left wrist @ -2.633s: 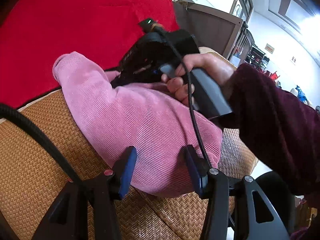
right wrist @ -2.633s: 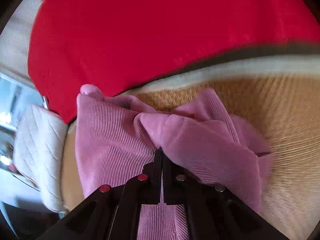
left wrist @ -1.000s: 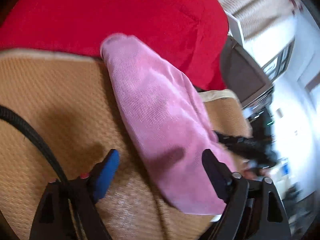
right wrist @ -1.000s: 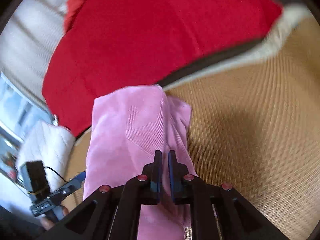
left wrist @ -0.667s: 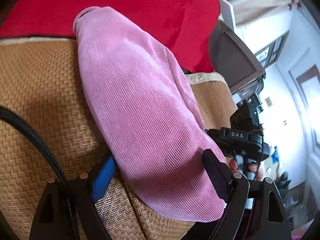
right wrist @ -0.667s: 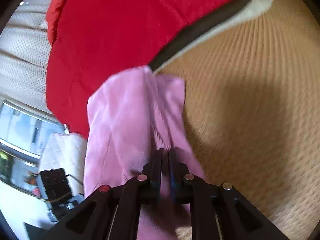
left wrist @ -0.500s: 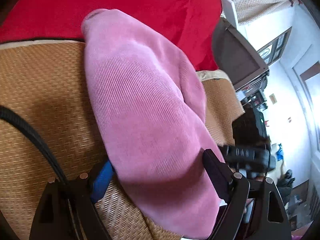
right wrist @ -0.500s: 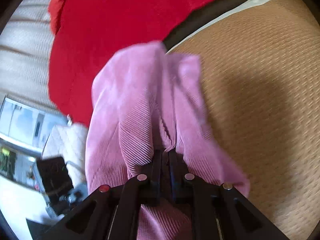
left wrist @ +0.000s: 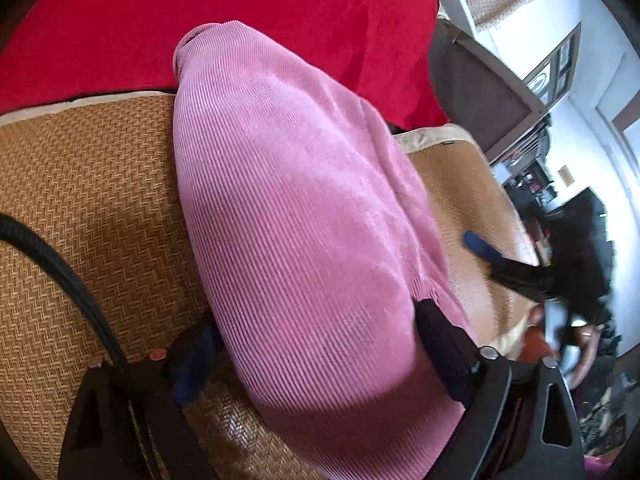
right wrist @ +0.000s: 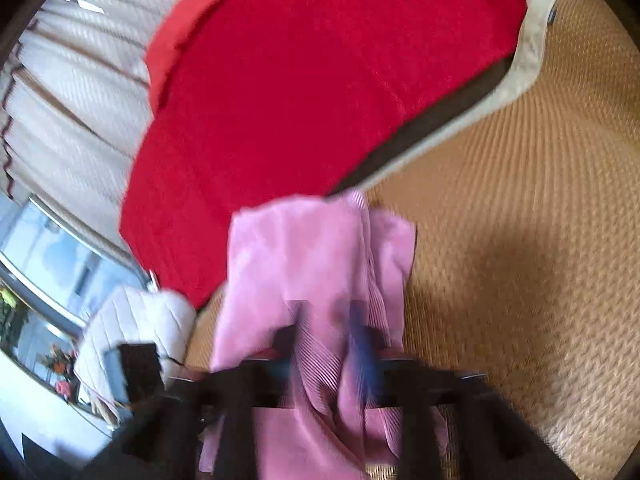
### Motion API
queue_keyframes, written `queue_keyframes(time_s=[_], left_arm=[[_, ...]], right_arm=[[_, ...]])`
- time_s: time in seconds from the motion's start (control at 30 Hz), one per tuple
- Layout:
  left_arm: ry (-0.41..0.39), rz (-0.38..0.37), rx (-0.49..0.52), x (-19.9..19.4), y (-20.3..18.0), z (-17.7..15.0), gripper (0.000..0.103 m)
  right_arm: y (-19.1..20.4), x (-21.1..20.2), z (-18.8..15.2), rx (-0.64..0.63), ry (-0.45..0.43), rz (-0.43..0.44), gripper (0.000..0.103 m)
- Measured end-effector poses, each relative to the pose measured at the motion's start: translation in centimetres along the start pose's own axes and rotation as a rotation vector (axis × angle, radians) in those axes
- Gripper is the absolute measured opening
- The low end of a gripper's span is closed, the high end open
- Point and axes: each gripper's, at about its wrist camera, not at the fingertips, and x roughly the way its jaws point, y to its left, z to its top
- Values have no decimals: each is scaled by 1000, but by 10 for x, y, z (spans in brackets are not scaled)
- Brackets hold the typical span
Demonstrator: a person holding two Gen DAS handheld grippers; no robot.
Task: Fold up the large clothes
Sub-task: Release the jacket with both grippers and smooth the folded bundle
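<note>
Pink corduroy garment (left wrist: 304, 216) sits folded on the woven mat (left wrist: 80, 184) by the red blanket (left wrist: 200, 20), so I'm opening both jaws, left gripper (left wrist: 316, 344) straddling it loosely, right gripper (right wrist: 332, 344) letting the cloth slip free

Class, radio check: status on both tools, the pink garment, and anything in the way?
Left tool opening, straddling pink garment. Right tool opening, garment between its fingers. Garment folded long on woven mat, top end against red cushion. Nothing in the way.
</note>
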Motion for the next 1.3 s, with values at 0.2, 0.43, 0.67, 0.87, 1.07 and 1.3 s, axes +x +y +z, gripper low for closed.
queue_keyframes(time_s=[0.2, 0.43, 0.67, 0.87, 1.07, 1.3], left_arm=[[-5, 129, 97, 24, -24, -4, 101], [-58, 192, 91, 11, -33, -7, 101], [-131, 299, 145, 2, -50, -11, 101], [-179, 359, 174, -18, -59, -19, 101], [-208, 395, 203, -34, -70, -28, 100], [-251, 402, 218, -62, -81, -33, 100]], right_arm=[[25, 9, 0, -116, -14, -56, 83], [30, 53, -3, -193, 76, -172, 51], [17, 92, -10, -212, 185, -272, 48], [44, 51, -17, -288, 107, -271, 48], [65, 22, -29, -362, 62, -230, 49], [76, 10, -34, -422, 56, -226, 49]])
